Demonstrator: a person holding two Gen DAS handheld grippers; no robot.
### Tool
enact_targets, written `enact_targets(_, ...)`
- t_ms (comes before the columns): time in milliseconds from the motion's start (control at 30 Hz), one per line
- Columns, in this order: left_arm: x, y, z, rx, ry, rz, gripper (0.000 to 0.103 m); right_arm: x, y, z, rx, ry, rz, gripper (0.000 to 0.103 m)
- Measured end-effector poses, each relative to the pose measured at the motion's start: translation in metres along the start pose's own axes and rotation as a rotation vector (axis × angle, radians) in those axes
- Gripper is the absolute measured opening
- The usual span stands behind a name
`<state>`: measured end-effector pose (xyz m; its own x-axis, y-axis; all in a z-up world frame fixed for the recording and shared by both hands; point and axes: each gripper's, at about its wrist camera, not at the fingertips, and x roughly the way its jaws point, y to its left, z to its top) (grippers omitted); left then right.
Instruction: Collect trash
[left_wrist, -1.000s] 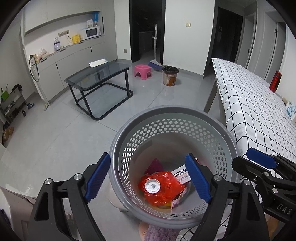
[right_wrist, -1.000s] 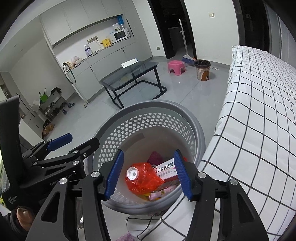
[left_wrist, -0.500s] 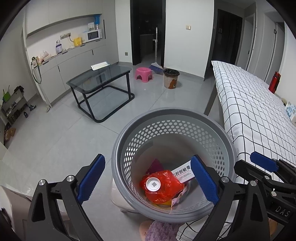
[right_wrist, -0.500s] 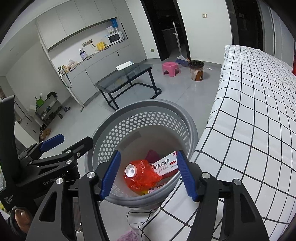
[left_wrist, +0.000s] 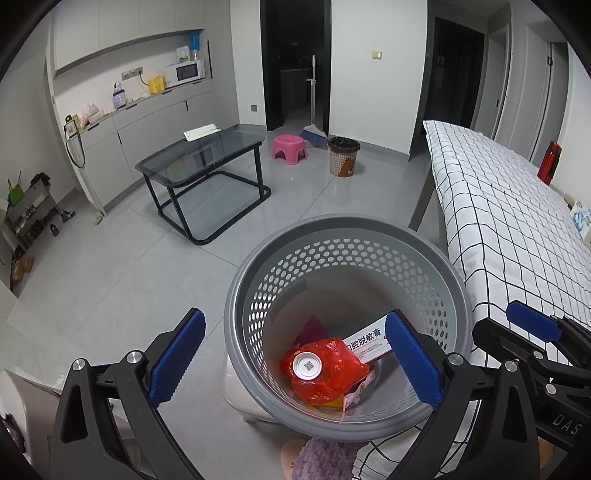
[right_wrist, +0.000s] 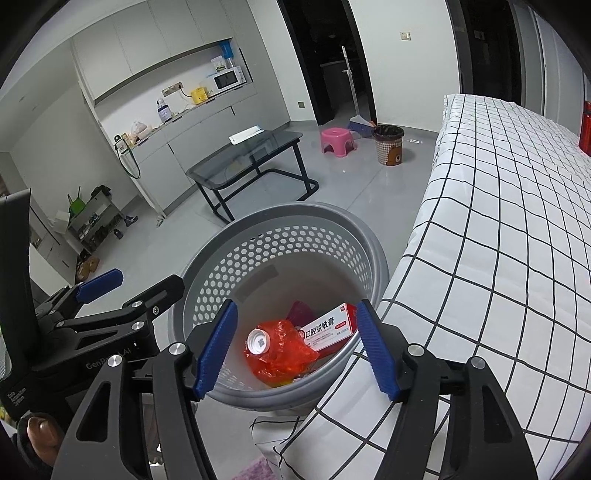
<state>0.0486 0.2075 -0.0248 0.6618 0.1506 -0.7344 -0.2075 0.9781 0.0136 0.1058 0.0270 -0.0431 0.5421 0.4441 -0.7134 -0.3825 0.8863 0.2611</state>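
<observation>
A grey perforated basket (left_wrist: 343, 229) stands on the floor beside the bed; it also shows in the right wrist view (right_wrist: 295, 218). Inside lie a crumpled red plastic bag with a white cap (left_wrist: 325, 369), a white and red box with Chinese print (left_wrist: 369, 343) and a purple scrap. My left gripper (left_wrist: 295, 358) is open and empty above the basket's near side. My right gripper (right_wrist: 295, 347) is open and empty above the basket, with the bag (right_wrist: 277, 350) and box (right_wrist: 328, 328) showing between its fingers.
A bed with a black-checked white sheet (left_wrist: 509, 221) runs along the right. A glass coffee table (left_wrist: 203, 162), a pink stool (left_wrist: 288, 146) and a small brown bin (left_wrist: 343, 155) stand farther back. A purple fuzzy slipper (left_wrist: 325, 458) lies by the basket's base.
Both grippers have drawn back and upward from the basket, which looks smaller and lower in both views. The left jaws have widened. The trash inside has not moved.
</observation>
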Motion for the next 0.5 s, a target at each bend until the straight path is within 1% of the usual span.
enact_targets(500, 0.0012, -0.0001, -0.0002, 0.004, 0.008, 0.011, 0.097, 0.0010, -0.0004, -0.0001, -0.003, -0.002, -0.010, 0.064)
